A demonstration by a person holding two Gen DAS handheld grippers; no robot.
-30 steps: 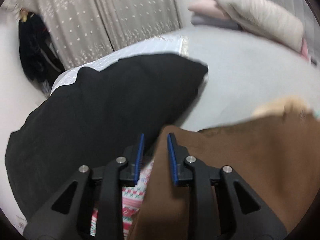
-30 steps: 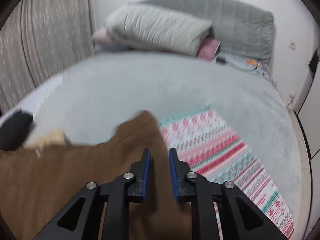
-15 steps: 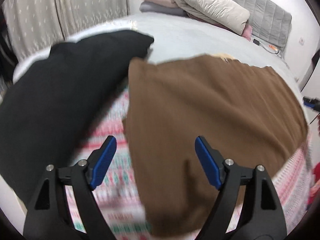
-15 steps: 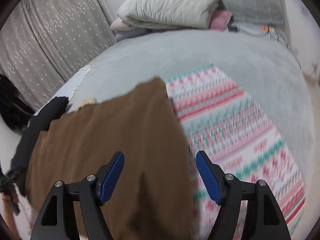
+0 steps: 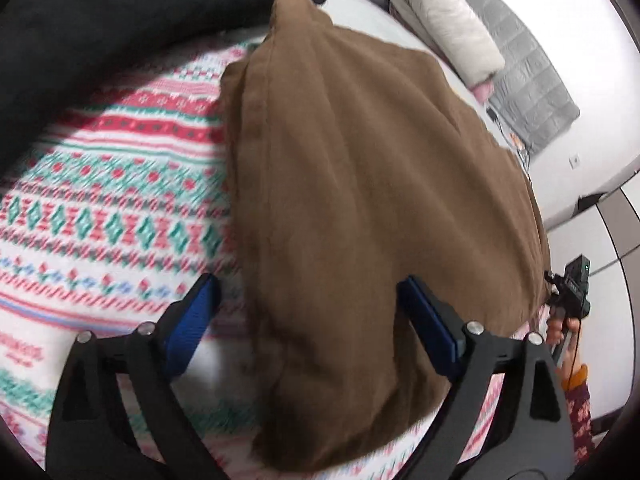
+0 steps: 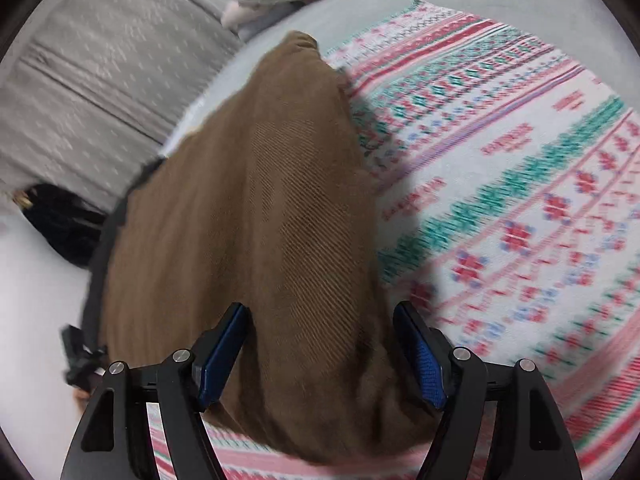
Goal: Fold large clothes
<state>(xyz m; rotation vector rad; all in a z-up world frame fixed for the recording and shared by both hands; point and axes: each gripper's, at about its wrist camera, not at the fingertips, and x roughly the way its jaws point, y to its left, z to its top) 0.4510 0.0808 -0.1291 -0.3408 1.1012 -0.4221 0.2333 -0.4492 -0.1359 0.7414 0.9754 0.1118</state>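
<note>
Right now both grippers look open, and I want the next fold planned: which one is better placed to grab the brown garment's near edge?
Roughly even, slightly the right gripper: its open jaws straddle the brown garment near its edge, as do the left gripper jaws.

Left gripper (image 5: 308, 320) and right gripper (image 6: 322, 348) both hover with jaws spread wide, gripping nothing.

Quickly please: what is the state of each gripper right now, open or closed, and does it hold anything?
Left gripper: open, holding nothing, above the brown garment.
Right gripper: open, holding nothing, above the same garment.
</note>
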